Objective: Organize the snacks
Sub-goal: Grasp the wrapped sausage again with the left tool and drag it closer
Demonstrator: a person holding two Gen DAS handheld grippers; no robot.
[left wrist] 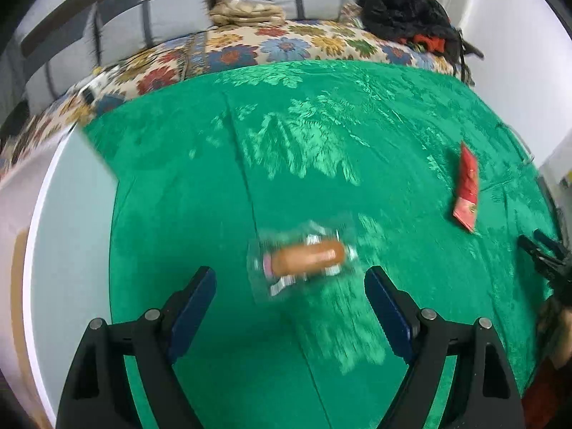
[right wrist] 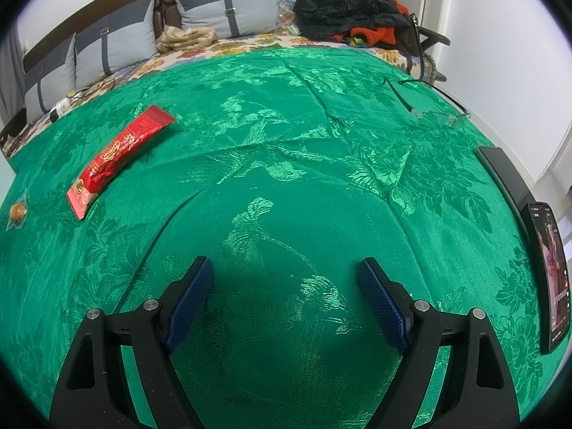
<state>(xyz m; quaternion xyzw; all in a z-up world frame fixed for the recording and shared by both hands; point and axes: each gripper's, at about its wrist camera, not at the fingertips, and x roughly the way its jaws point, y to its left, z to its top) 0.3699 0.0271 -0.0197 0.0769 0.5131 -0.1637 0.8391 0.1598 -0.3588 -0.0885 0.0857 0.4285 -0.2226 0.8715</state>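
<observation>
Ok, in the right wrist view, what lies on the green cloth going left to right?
Small orange snack in clear wrap → red snack packet → glasses → phone with its screen lit. The right gripper hangs open over bare cloth.

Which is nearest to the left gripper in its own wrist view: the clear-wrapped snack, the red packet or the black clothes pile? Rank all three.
From the left gripper:
1. Clear-wrapped snack, just ahead of the open fingers.
2. Red packet, farther out on the right of the green cloth.
3. Black clothes pile, on the sofa beyond the table.
</observation>
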